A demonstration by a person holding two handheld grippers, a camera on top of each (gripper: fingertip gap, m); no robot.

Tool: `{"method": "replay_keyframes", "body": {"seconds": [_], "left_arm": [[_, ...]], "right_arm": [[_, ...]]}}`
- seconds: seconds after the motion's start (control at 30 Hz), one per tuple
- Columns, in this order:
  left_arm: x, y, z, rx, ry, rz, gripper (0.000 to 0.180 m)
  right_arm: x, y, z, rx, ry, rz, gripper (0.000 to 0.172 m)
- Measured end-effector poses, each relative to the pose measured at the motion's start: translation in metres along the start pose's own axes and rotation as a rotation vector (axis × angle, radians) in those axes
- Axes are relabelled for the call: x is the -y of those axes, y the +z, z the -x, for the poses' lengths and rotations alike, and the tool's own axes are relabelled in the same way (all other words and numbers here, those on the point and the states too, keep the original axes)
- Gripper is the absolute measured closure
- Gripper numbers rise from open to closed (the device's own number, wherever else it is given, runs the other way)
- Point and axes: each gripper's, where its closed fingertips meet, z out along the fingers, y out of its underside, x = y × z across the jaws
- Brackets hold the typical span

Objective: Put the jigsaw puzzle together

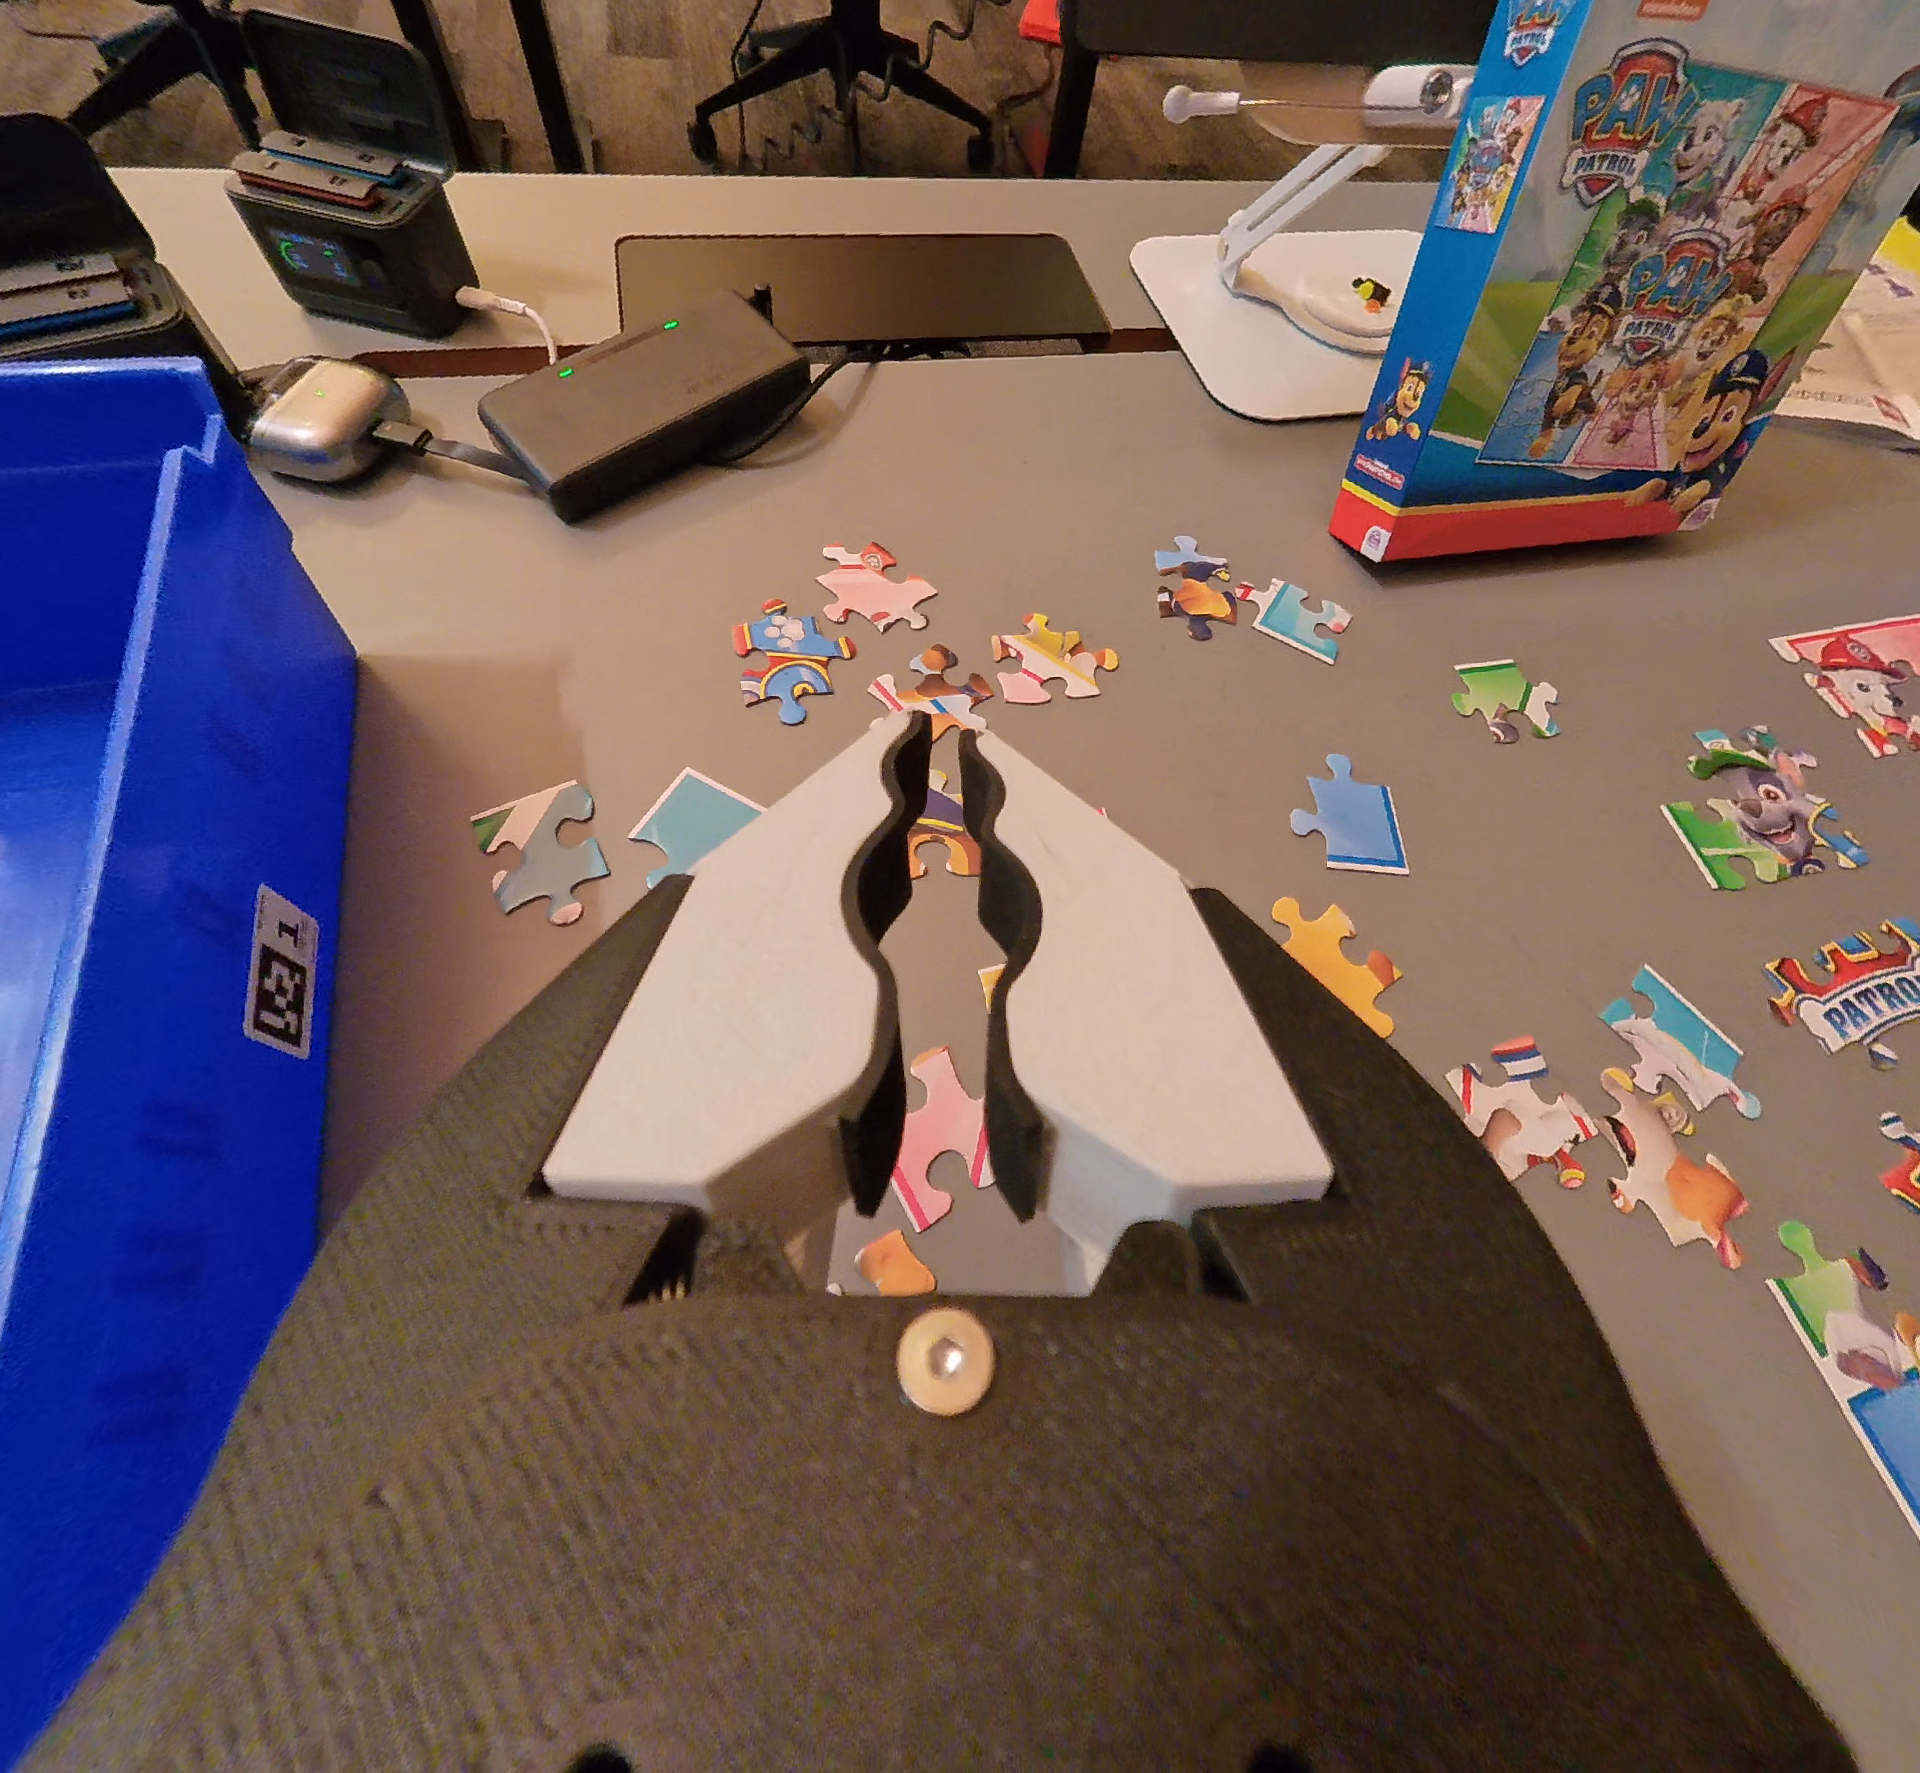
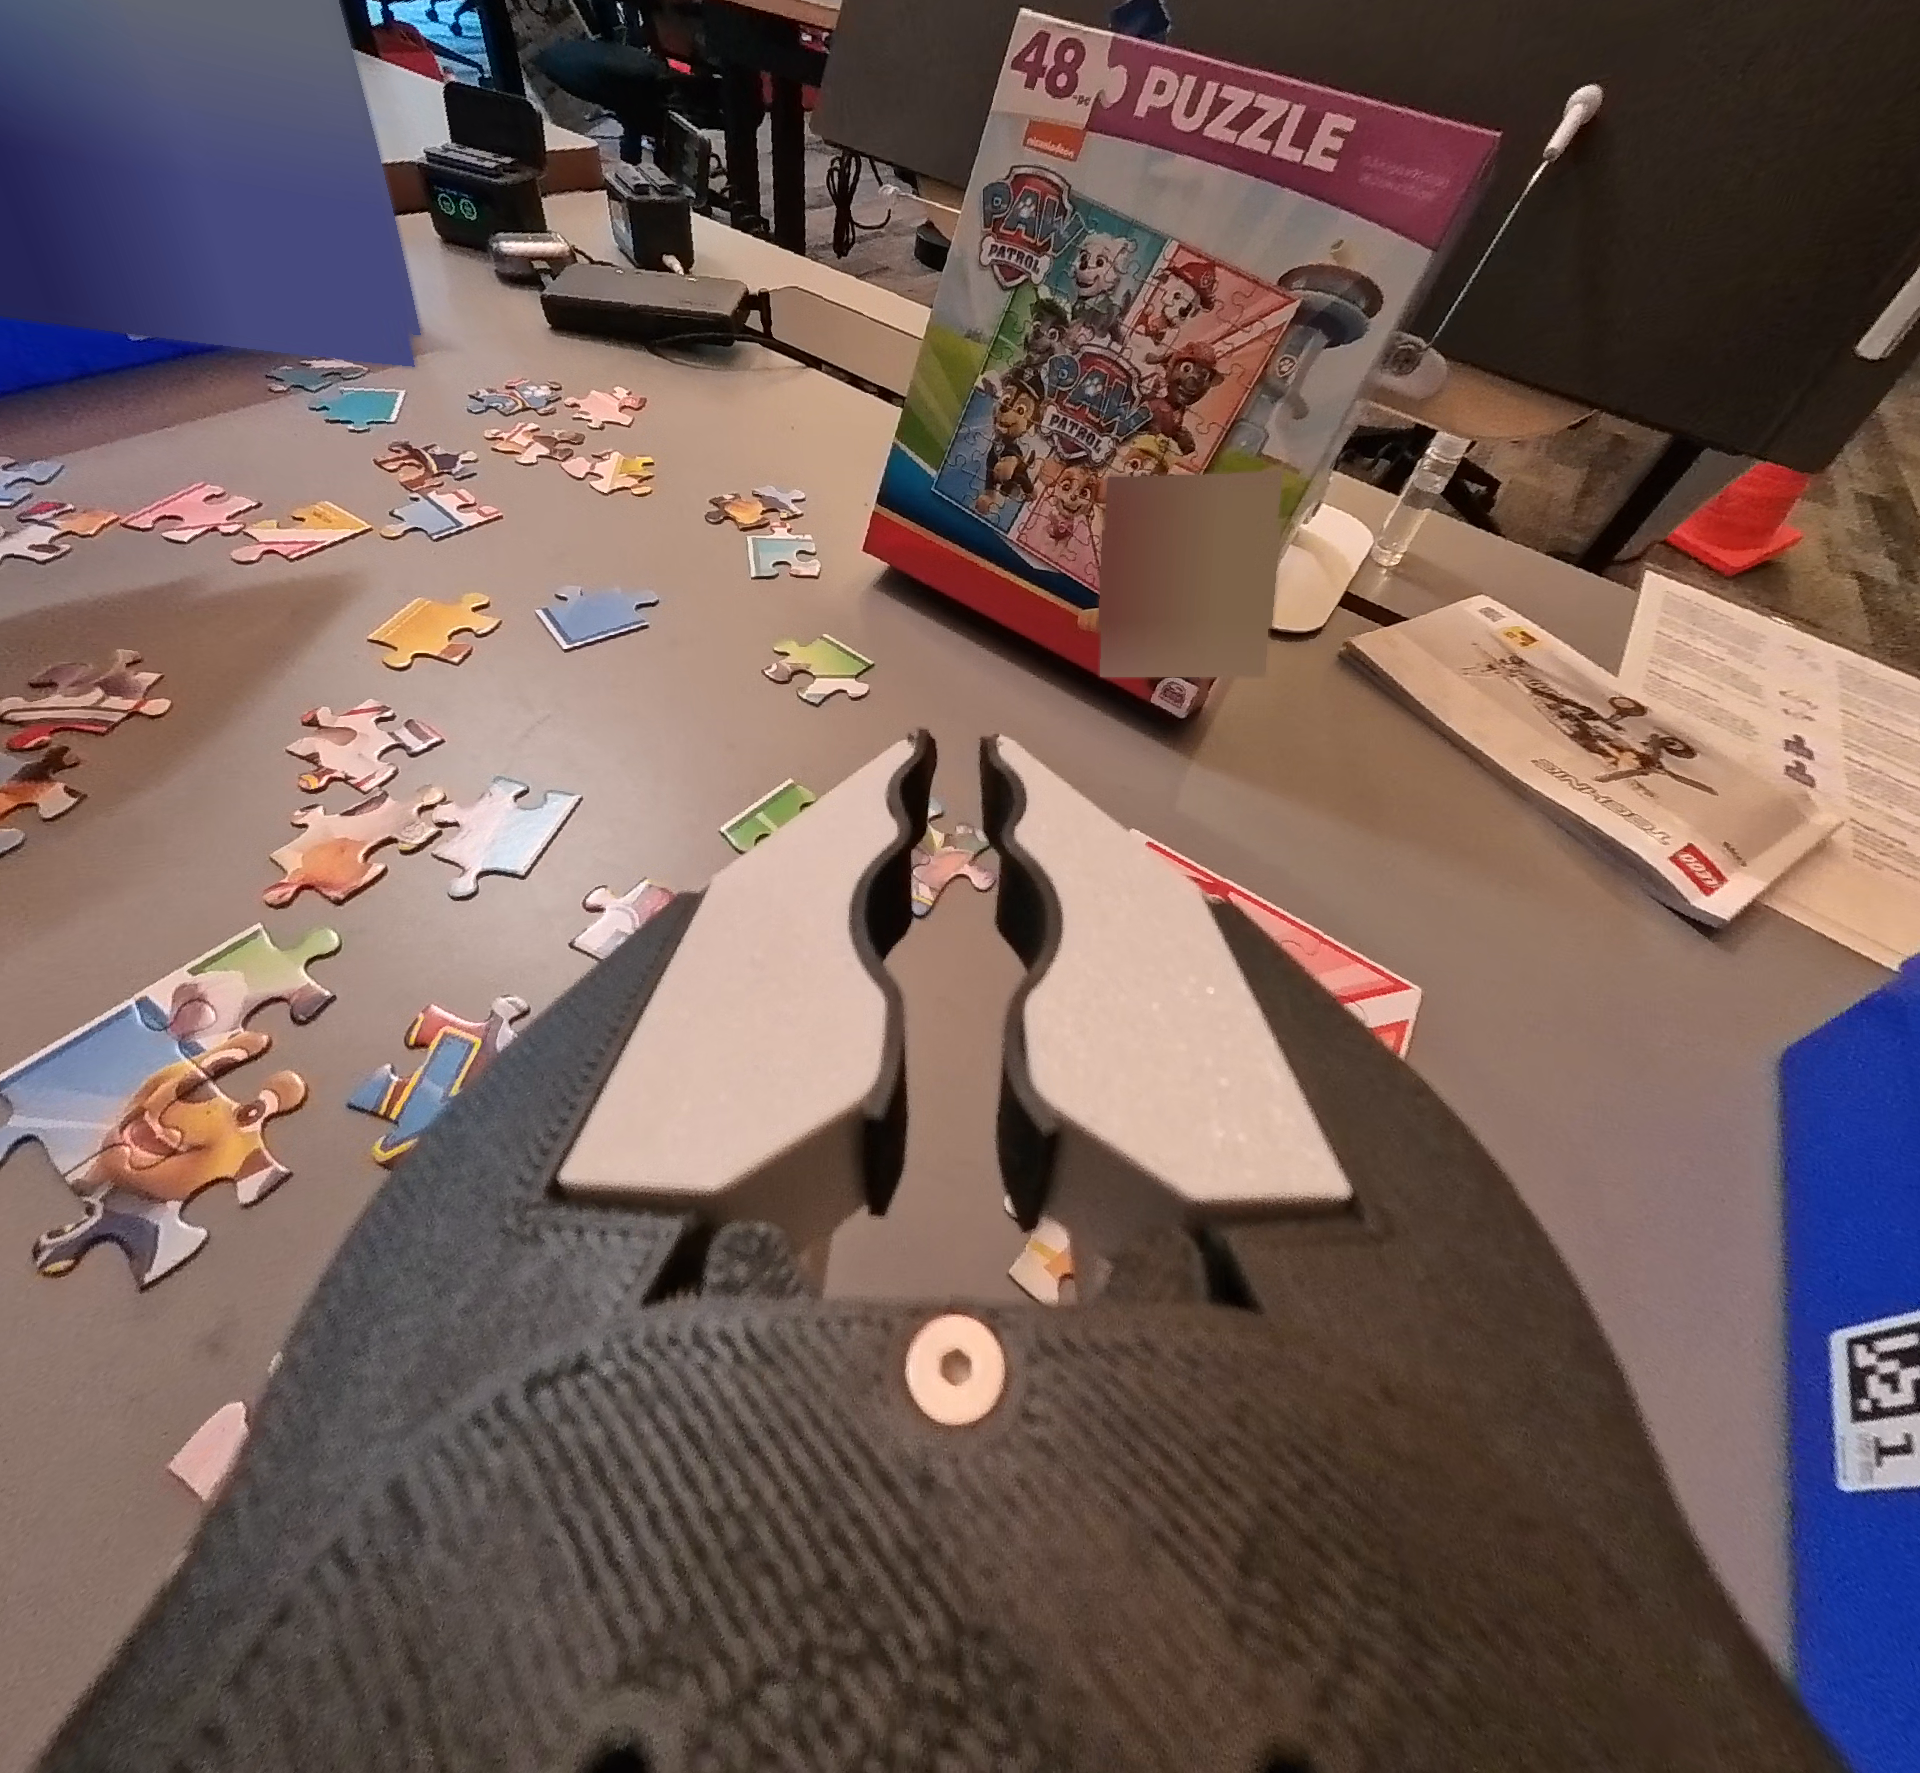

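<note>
My left gripper (image 1: pixel 943 728) hangs over a grey table (image 1: pixel 1091 497) strewn with loose puzzle pieces. Its jaws are all but closed, with only a slit between the tips. The tips are at the near edge of a brown and orange piece (image 1: pixel 935 674) that lies flat on the table. A purple and orange piece (image 1: pixel 940 840) shows through the slot below. My right gripper (image 2: pixel 956 744) hovers over the same table with its tips narrowly apart and nothing between them. A pale pink piece (image 2: pixel 951 861) lies under it. A red-bordered joined section (image 2: pixel 1340 975) lies by its right finger.
A tall puzzle box (image 1: pixel 1662 269) stands upright beyond the pieces and also shows in the right wrist view (image 2: pixel 1174 321). A blue bin (image 1: pixel 135 788) is at the left. A booklet (image 2: pixel 1590 747) and papers lie right. A charger (image 1: pixel 644 404) and cables sit at the back. The gap from one gripper's tips to the other's is roughly 40 cm.
</note>
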Motion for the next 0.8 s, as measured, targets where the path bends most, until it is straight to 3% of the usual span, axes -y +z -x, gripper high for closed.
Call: {"method": "replay_keyframes", "body": {"seconds": [0.2,0.47,0.67,0.8], "left_arm": [[0.0,-0.001,0.001,0.0,-0.002,-0.003,0.178],[0.0,0.0,-0.002,-0.007,0.003,-0.001,0.178],[0.0,0.002,-0.006,-0.016,0.008,0.003,0.178],[0.0,0.003,-0.008,-0.019,0.012,0.005,0.178]], "right_arm": [[-0.005,0.003,0.005,0.025,-0.003,0.028,0.16],[-0.034,0.013,0.043,0.219,-0.03,0.198,0.119],[-0.071,0.007,0.105,0.512,-0.105,0.389,0.12],[-0.096,0.008,0.125,0.587,-0.129,0.509,0.119]]}}
